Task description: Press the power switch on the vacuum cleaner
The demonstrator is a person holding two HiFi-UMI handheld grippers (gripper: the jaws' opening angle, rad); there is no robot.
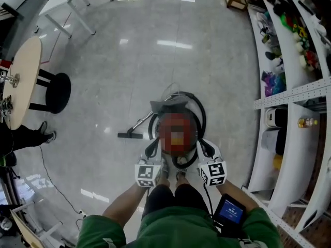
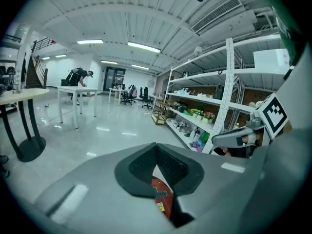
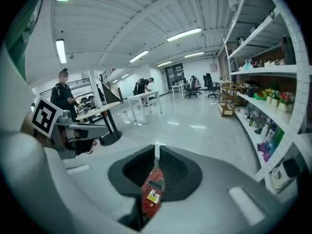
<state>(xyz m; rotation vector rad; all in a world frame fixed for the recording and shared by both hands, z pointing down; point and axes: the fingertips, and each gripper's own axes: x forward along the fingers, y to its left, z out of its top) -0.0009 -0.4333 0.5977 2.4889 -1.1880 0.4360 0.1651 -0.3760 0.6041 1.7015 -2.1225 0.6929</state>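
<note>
A red vacuum cleaner (image 1: 172, 107) with a grey top and a black hose loop (image 1: 199, 119) stands on the floor just ahead of my feet; a mosaic patch covers most of its body. My left gripper (image 1: 153, 149) hangs over its left side and my right gripper (image 1: 207, 148) over its right side. In the left gripper view the left gripper (image 2: 156, 146) is shut on nothing, with the red body (image 2: 161, 197) showing below through the hollow between the pads. The right gripper (image 3: 156, 148) is shut too, above the red body (image 3: 151, 193). I cannot make out the power switch.
The vacuum's wand ends in a black floor head (image 1: 129, 135) to the left. White shelves (image 1: 289, 94) full of goods line the right side. A round table (image 1: 23, 79) and black stool (image 1: 58, 92) stand far left, beside a bystander's feet (image 1: 45, 134).
</note>
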